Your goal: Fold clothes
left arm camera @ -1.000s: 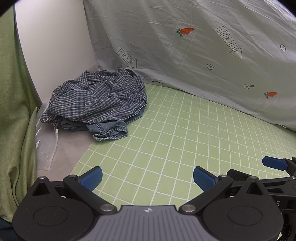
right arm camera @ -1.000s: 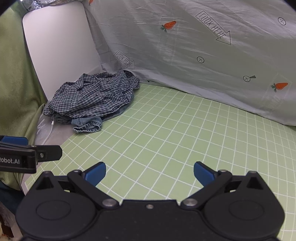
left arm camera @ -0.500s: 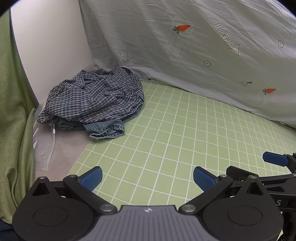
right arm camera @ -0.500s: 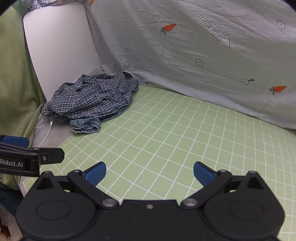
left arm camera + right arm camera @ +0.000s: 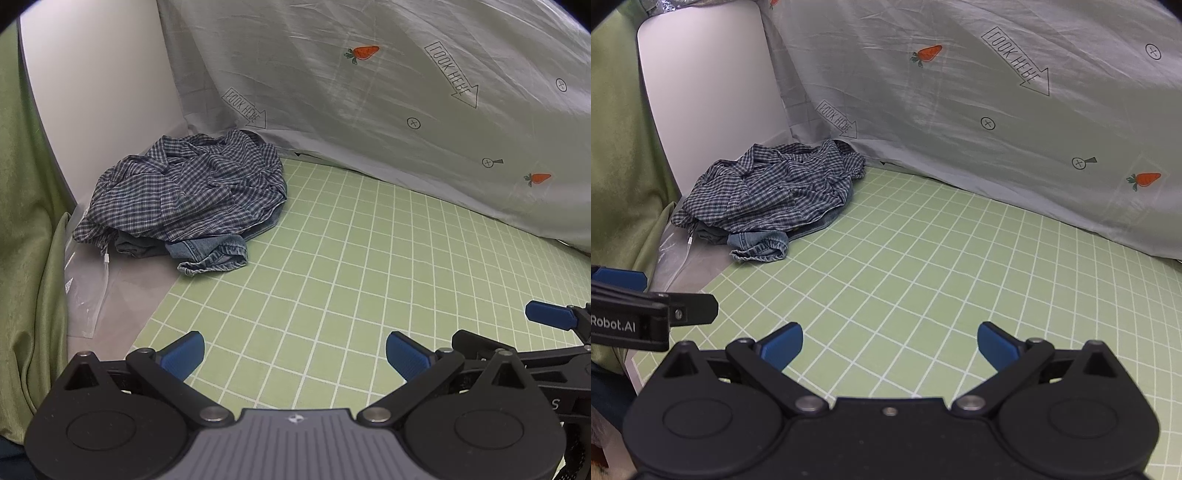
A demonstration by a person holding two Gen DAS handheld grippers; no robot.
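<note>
A crumpled blue checked shirt [image 5: 192, 192] [image 5: 775, 188] lies in a heap at the far left corner of the green grid mat [image 5: 351, 273] [image 5: 923, 266]. Under it a piece of blue denim [image 5: 210, 254] [image 5: 757, 245] sticks out toward me. My left gripper [image 5: 294, 354] is open, low over the near mat, well short of the heap, nothing between its blue pads. My right gripper [image 5: 890, 341] is open too, beside it to the right, empty. Each gripper shows at the edge of the other's view.
A grey sheet [image 5: 388, 92] printed with carrots and arrows hangs behind the mat. A white panel [image 5: 99, 85] stands at the left, with a green curtain [image 5: 22, 221] beside it. A clear plastic bag [image 5: 85, 291] lies left of the mat, next to the heap.
Both grippers have drifted slightly; the clothes heap sits a little differently in each view. The jaws stay open and the clothes have not moved.
</note>
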